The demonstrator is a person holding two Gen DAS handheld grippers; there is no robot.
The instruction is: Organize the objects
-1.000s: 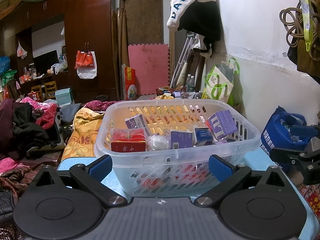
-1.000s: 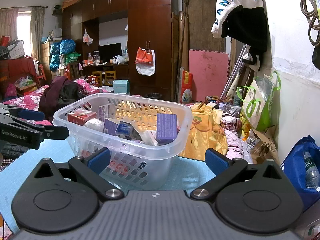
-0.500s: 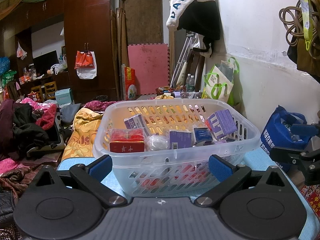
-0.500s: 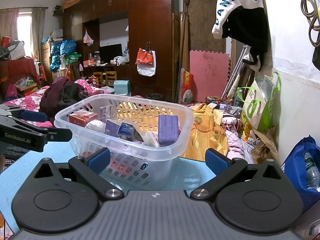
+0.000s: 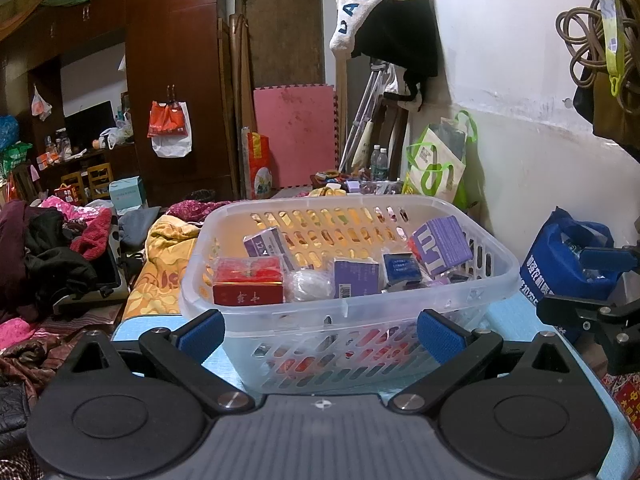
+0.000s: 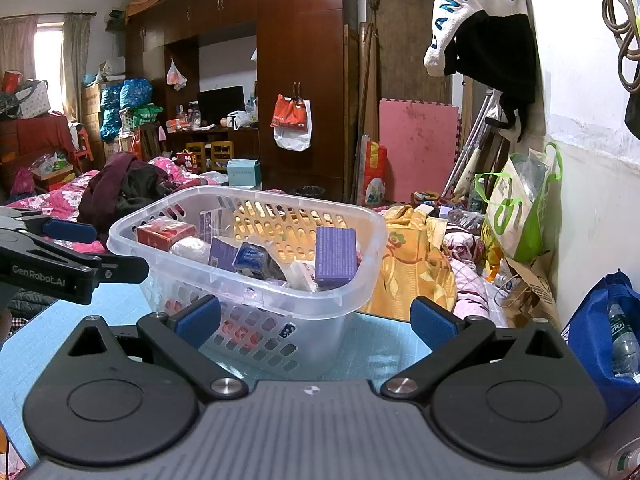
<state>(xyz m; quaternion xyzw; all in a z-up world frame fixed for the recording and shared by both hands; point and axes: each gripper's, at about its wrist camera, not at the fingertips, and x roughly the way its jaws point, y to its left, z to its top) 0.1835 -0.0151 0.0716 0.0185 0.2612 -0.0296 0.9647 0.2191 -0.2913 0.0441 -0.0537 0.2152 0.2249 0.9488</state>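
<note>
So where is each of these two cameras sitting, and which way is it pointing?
Left wrist: rides on the left gripper, looking along its open blue-padded fingers straight at the near side of the clear basket; the right gripper pokes in at the right edge.
Right wrist: rides on the right gripper, also open, facing the basket from further right, near its corner; the left gripper shows at the left edge.
Shared: the basket with its red box, the blue mat, the room behind.
</note>
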